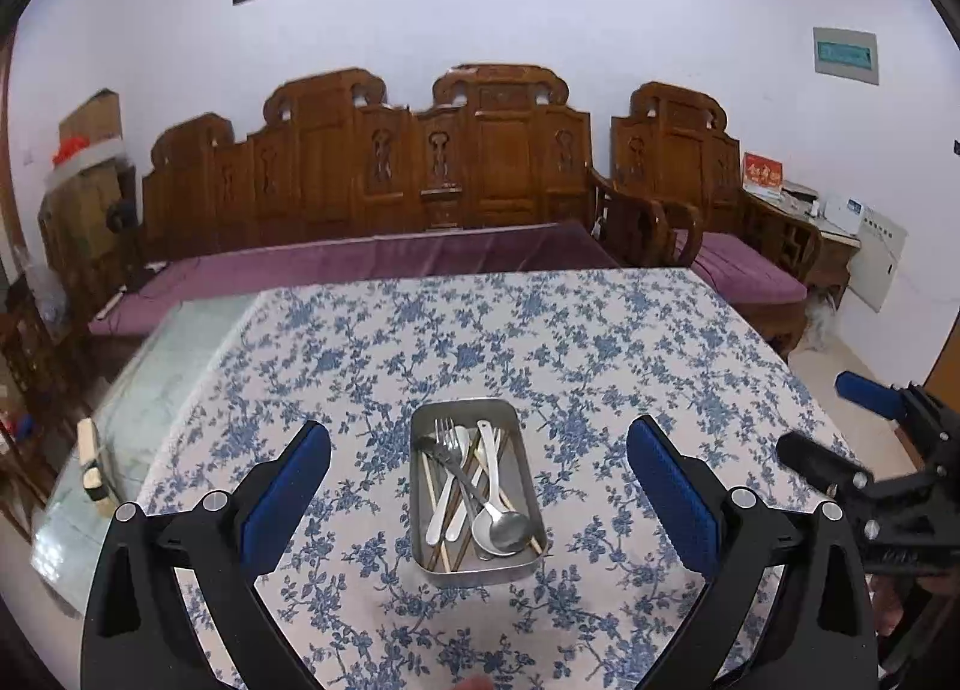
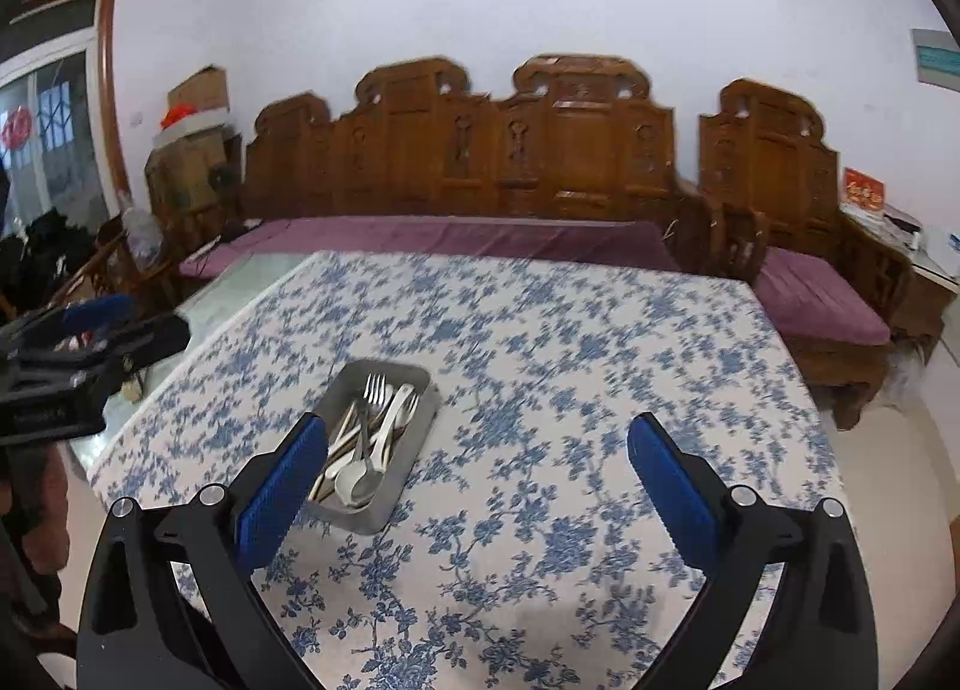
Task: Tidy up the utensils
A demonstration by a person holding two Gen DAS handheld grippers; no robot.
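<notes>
- On the floral tablecloth [image 1: 600, 342], a metal tray [image 1: 474, 569] is seen, lengthwise toward the sofa.
- Inside the tray, a fork [image 1: 445, 438], a steel spoon [image 1: 501, 528], white spoons [image 1: 487, 450] and chopsticks [image 1: 433, 504] are piled, crossing one another.
- Left gripper [image 1: 479, 450] is held above the tray's near end, fingers spread wide, nothing grasped.
- Right gripper [image 2: 478, 447] is held right of the tray, fingers likewise spread, empty; its left finger [image 2: 282, 486] overlaps the tray's edge in view.
- Beyond the tray, a carved wooden sofa [image 1: 420, 168] with purple cushions is noted.

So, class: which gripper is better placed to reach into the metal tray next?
Left gripper: open, with the metal tray centred between its fingers. The right gripper has it off to its left.
</notes>
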